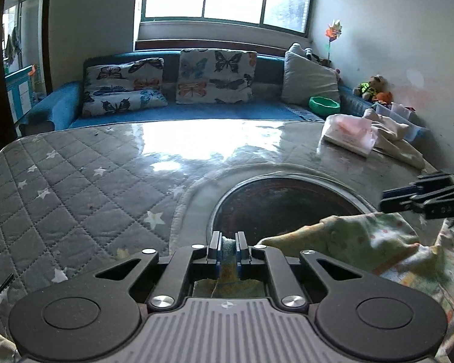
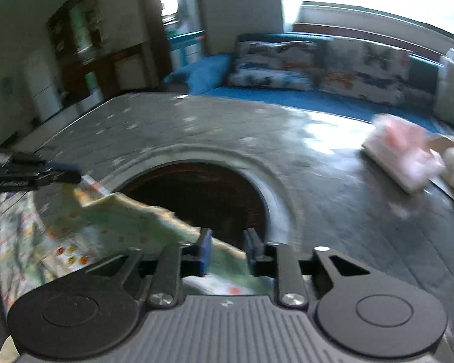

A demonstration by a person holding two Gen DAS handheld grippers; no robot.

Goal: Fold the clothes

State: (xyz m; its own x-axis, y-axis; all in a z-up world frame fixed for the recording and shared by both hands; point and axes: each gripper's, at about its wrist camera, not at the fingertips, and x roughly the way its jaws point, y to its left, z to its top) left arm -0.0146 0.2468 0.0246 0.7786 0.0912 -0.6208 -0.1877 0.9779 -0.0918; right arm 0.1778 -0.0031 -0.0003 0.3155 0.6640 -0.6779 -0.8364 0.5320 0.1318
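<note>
A light green patterned garment (image 1: 366,239) lies bunched at the near right of the table, partly over the round dark recess (image 1: 281,199). My left gripper (image 1: 228,246) is shut on a fold of this garment, which shows between its blue pads. In the right wrist view the same garment (image 2: 112,220) spreads to the left and passes under my right gripper (image 2: 228,249). That gripper stands open, with its fingers well apart above the cloth. The left gripper (image 2: 72,173) enters from the left edge, at the garment's far corner. The right gripper (image 1: 387,199) hangs just above the garment's right end.
The table (image 1: 75,187) wears a grey quilted star cover under clear plastic. A folded pink garment (image 1: 348,133) and a beige cloth heap (image 1: 393,136) lie at its far right. A blue sofa (image 1: 196,112) with butterfly cushions and a green bowl (image 1: 324,104) stands behind.
</note>
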